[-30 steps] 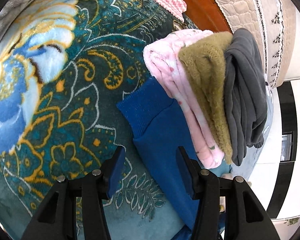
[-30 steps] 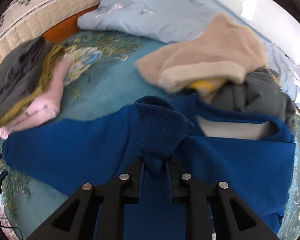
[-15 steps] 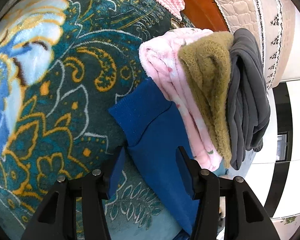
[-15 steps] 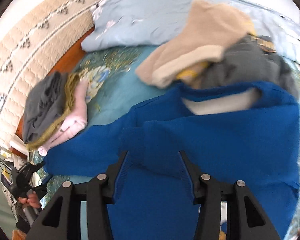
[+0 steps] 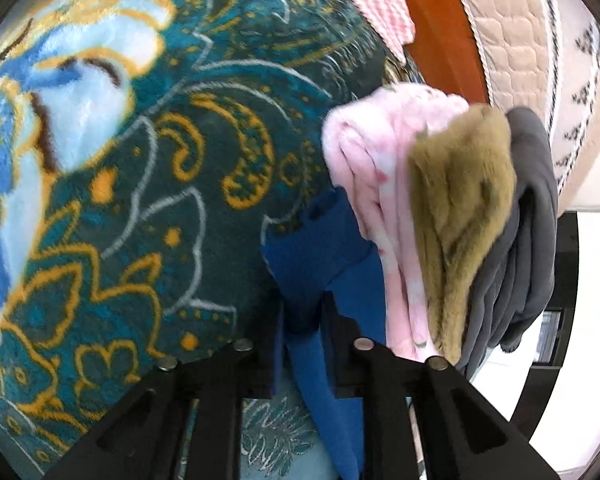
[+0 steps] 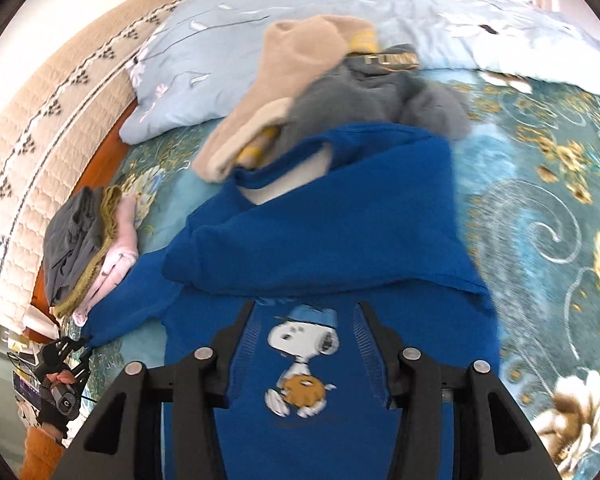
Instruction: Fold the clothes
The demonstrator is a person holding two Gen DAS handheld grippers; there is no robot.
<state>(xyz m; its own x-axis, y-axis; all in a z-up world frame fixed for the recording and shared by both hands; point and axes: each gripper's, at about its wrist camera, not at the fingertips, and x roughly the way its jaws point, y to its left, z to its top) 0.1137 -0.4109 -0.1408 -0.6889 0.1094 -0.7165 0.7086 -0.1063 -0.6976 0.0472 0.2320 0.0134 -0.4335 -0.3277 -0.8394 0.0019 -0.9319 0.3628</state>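
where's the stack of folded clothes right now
In the right wrist view the folded stack sits at the left on the patterned blanket, near the wooden bed edge, touching the blue sweater sleeve end. The left wrist view shows it at right.

Blue sweater (image 6: 320, 240) hem cut off below; beyond, perhaps unfolded clothes (image 6: 340, 80), blurred.

Both wrist views look down, sharing blue sweater (image 5: 340, 256).

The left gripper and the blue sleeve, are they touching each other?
Touching. In the left wrist view the left gripper is closing its jaws on the cuff end of the blue sleeve, and the fabric is pinched between both pads.
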